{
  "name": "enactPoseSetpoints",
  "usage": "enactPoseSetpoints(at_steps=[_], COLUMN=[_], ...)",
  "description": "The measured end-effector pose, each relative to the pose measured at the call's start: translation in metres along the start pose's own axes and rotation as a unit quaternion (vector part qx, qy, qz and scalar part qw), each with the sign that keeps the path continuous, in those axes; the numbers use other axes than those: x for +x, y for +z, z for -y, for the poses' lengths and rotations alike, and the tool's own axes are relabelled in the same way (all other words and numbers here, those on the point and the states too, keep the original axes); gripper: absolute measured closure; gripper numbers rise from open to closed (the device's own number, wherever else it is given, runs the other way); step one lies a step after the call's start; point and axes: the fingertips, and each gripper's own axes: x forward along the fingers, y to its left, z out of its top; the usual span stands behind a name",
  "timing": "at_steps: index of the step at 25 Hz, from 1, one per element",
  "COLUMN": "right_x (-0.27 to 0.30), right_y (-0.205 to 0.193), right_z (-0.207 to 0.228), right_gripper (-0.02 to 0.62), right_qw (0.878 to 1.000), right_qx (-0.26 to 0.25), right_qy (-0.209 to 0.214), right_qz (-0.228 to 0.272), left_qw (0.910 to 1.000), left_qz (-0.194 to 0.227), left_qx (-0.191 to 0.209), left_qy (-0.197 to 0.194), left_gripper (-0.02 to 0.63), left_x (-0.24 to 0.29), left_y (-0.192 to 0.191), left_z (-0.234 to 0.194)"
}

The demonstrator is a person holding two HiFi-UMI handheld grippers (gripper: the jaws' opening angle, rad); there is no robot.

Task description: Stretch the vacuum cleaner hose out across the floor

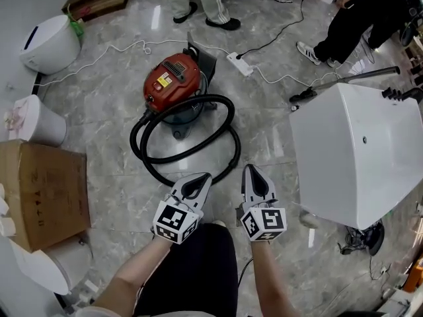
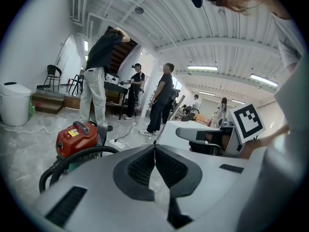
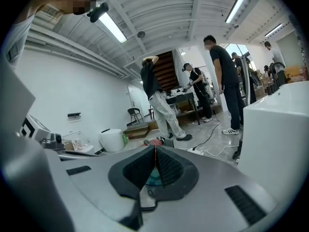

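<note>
The left gripper (image 1: pixel 202 177) and right gripper (image 1: pixel 249 170) hover on the near side of the vacuum cleaner (image 1: pixel 170 79), jaws pressed together on nothing. The hose (image 1: pixel 231 111) lies in 2 loops around its base. Best to open 1 gripper and clamp the nearest loop squarely before pulling away.

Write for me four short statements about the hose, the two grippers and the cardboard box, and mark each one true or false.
1. The black hose lies coiled at the red vacuum cleaner. True.
2. The left gripper is shut on the hose. False: its jaws are together with nothing between them.
3. The right gripper has its jaws together. True.
4. The cardboard box lies at the right side of the head view. False: it is at the left.
</note>
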Motion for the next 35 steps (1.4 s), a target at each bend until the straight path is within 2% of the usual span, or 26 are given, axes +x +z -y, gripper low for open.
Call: enactPoseSetpoints(at_steps=[9, 15, 19, 27, 31, 35], right_x=[0.024, 0.048, 0.067, 0.1, 0.105, 0.107], right_y=[-0.077, -0.129, -0.162, -0.209, -0.231, -0.252], right_z=[0.054, 0.09, 0.109, 0.154, 0.183, 0.201], right_gripper=[0.578, 0.578, 0.578, 0.578, 0.578, 0.578], right_qw=[1.0, 0.999, 0.999, 1.0, 0.999, 0.998], right_qx=[-0.006, 0.008, 0.004, -0.008, -0.006, -0.033], right_qy=[-0.023, -0.038, -0.033, -0.024, -0.035, -0.053], right_qz=[-0.011, -0.012, -0.012, 0.01, 0.017, 0.021], left_qw=[0.9999, 0.9996, 0.9995, 0.9988, 0.9978, 0.997], left_qz=[-0.012, -0.02, -0.024, -0.023, -0.025, -0.028], left_qx=[0.002, 0.008, 0.009, 0.027, 0.035, 0.036], left_qy=[-0.012, -0.021, -0.019, -0.034, -0.051, -0.063], left_gripper=[0.597, 0.597, 0.597, 0.597, 0.597, 0.597], left_x=[0.04, 0.071, 0.095, 0.142, 0.159, 0.172], left_y=[-0.078, -0.128, -0.164, -0.226, -0.253, -0.281], left_z=[-0.031, -0.054, -0.073, -0.094, -0.102, -0.111])
